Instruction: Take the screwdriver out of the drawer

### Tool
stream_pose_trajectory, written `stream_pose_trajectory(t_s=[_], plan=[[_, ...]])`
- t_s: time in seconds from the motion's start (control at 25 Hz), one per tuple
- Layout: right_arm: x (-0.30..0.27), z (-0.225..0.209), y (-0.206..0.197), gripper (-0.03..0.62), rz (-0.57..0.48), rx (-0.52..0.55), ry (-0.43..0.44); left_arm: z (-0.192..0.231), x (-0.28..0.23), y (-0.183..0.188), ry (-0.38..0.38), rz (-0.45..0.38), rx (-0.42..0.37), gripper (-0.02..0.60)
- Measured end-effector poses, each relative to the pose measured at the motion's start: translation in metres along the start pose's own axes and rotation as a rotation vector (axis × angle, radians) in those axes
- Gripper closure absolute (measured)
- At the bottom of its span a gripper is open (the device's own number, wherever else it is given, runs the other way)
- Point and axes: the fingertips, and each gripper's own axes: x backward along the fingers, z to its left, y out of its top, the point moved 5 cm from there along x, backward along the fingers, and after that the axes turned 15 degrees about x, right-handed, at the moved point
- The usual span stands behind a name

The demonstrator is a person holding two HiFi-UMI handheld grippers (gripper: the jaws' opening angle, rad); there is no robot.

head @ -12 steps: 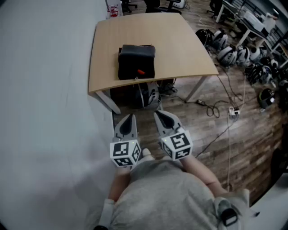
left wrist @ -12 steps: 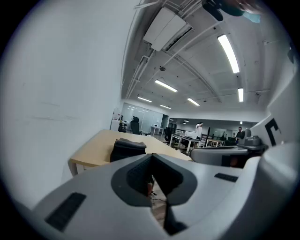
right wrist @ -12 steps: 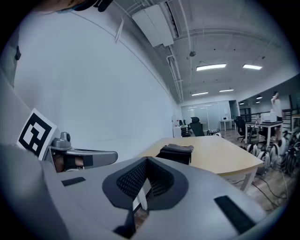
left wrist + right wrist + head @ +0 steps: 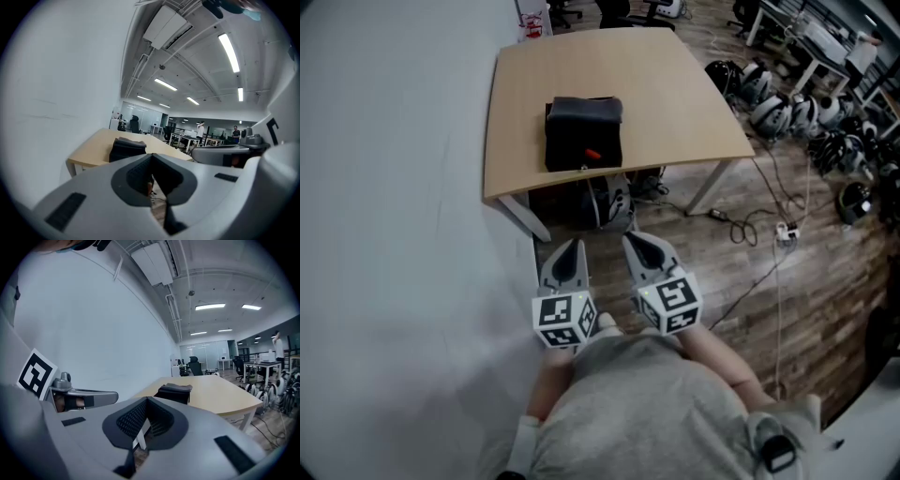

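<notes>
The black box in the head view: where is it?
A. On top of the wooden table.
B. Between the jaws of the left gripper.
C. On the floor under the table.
A: the black box rests on the wooden table, near its front edge, well apart from the left gripper and the right gripper.

Before you, the light wooden worktop (image 4: 675, 94) stands along the white wall (image 4: 394, 187), and one black drawer box (image 4: 583, 127) sits on it toward its near edge.
</notes>
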Motion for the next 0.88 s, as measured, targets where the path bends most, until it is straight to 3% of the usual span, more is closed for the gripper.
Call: stream_pose_trajectory(t_s=[0.88], plan=[[-0.061,0.007,0.009,0.595,0.022,-0.078,0.001,0.058,-0.038,0.02,0.005,0.076,0.01,0.581]])
